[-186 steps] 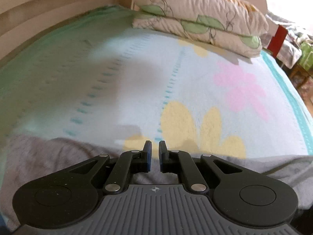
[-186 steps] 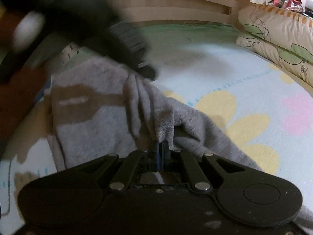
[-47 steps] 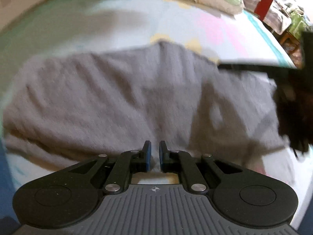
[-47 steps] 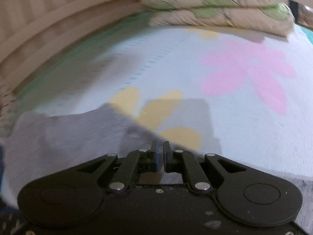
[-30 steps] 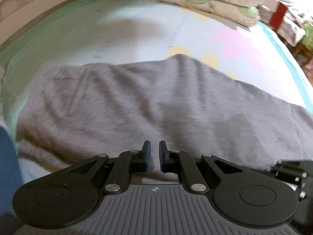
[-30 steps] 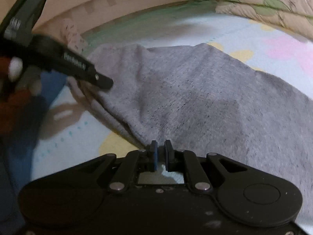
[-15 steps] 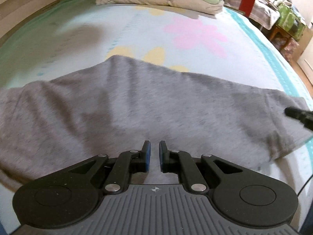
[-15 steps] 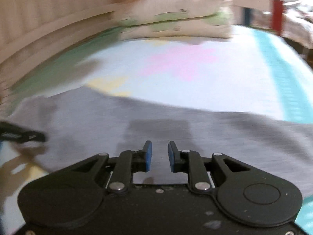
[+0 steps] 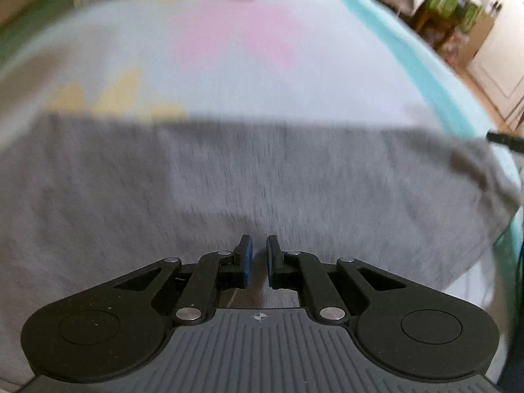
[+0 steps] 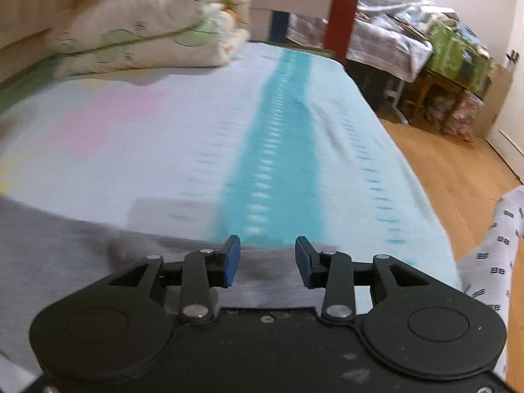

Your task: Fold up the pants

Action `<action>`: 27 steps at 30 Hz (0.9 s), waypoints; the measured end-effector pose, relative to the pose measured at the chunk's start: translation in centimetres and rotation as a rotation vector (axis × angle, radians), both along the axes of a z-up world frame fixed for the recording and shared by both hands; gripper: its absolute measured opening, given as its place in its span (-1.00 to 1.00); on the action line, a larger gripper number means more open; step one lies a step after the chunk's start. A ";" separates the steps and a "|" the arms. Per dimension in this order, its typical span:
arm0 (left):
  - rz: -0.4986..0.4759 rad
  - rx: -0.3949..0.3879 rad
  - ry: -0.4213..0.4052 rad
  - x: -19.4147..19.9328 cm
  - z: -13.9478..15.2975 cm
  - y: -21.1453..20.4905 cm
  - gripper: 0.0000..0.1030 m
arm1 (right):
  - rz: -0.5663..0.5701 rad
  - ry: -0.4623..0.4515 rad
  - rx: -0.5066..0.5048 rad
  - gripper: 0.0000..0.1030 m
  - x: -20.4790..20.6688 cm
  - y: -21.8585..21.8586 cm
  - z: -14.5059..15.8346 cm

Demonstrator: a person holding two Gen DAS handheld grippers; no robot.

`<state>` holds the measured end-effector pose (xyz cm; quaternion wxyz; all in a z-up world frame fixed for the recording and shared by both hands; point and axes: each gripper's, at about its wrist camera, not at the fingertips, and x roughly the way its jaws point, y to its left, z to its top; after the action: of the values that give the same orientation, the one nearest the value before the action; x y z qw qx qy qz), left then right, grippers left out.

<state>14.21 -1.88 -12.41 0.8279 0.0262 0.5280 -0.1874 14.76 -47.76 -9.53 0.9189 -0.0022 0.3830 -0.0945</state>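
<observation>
The grey pants (image 9: 262, 170) lie spread flat across the bed, wide from left to right, with one end drooping at the right edge. My left gripper (image 9: 257, 255) hovers over their near middle, jaws a narrow gap apart with nothing between them. In the right wrist view the pants (image 10: 65, 249) fill the lower left. My right gripper (image 10: 267, 258) is open and empty over their right end. Its tip (image 9: 504, 139) shows at the far right of the left wrist view.
The bed sheet (image 10: 196, 137) is pale with a teal stripe (image 10: 271, 150) and pink and yellow flowers. A folded floral quilt (image 10: 154, 26) lies at the head. The bed's right edge drops to a wooden floor (image 10: 458, 177) with cluttered furniture (image 10: 452, 49) beyond. A patterned sleeve (image 10: 491, 255) is at right.
My right gripper has opened wider and swung right, toward the pants' right end and the bed edge. My left gripper has shifted right over the flat pants. Both views are motion-blurred.
</observation>
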 end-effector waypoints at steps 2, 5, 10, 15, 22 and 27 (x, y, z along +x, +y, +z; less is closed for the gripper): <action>0.009 -0.024 -0.032 -0.6 -0.2 0.5 -0.82 | -0.004 0.021 0.020 -0.07 0.5 -1.4 -0.7; -0.003 -0.035 -0.031 -0.7 -0.4 1.1 -0.81 | -0.014 0.041 0.052 -0.04 0.7 -3.4 -1.9; 0.010 -0.045 -0.005 -0.5 -0.6 1.5 -0.82 | -0.031 0.042 0.172 -0.03 1.8 -5.5 -3.6; 0.000 -0.014 -0.030 -0.8 -0.5 0.7 -0.81 | -0.018 0.048 0.219 -0.64 1.4 -5.1 -4.2; 0.012 0.006 -0.038 -0.9 -0.4 0.1 -0.82 | -0.083 0.043 0.176 -0.79 1.7 -4.9 -3.9; 0.005 0.013 -0.040 -1.0 -0.4 -0.3 -0.82 | -0.133 0.015 0.192 -0.38 1.4 -5.5 -2.7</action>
<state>13.18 -2.16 -12.79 0.8387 0.0339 0.5125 -0.1814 16.15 -53.27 -12.26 0.9037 0.1104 0.3965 -0.1180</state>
